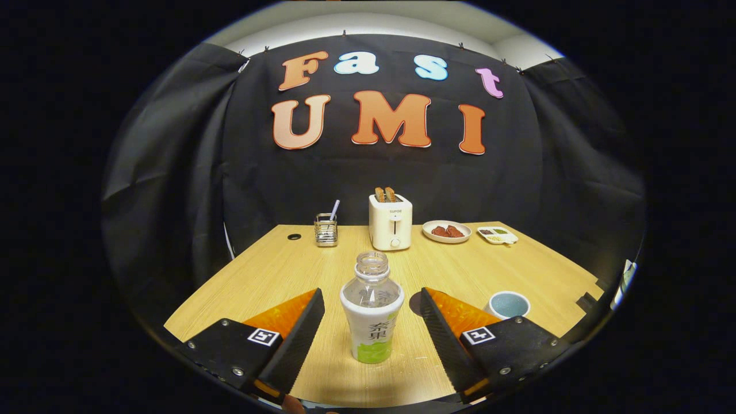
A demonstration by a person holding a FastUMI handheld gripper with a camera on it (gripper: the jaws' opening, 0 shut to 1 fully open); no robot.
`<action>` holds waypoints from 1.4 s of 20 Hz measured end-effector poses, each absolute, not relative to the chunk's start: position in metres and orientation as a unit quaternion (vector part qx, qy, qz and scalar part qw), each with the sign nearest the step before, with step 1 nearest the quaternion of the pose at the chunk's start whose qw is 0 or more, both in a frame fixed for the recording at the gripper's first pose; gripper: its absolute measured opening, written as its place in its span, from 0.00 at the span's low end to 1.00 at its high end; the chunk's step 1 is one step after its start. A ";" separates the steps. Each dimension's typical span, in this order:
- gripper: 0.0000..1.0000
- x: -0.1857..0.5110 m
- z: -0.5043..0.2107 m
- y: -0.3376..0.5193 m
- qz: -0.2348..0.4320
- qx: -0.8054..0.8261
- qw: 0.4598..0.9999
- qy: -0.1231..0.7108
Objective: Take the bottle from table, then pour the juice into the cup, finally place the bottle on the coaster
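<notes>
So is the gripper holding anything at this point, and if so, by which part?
Nothing is held. The gripper is open, its fingers either side of the uncapped juice bottle standing on the table, with a visible gap to each finger.

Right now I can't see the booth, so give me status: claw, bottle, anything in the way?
Claw open, fingers either side of bottle, not touching. Bottle upright on table, uncapped. Cup beyond right finger. Nothing between the fingers and the bottle.
</notes>
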State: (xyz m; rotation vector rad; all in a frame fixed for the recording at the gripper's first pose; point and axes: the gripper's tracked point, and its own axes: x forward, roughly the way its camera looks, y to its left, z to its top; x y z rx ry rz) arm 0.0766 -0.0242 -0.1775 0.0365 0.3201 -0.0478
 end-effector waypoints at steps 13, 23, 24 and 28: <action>0.99 0.104 -0.234 -0.014 -0.023 -0.006 0.982 0.188; 0.55 0.101 -0.219 -0.028 -0.025 0.060 0.981 0.182; 0.56 0.101 -0.212 -0.031 -0.026 0.080 0.981 0.174; 0.55 0.102 -0.187 -0.043 -0.027 0.154 0.976 0.151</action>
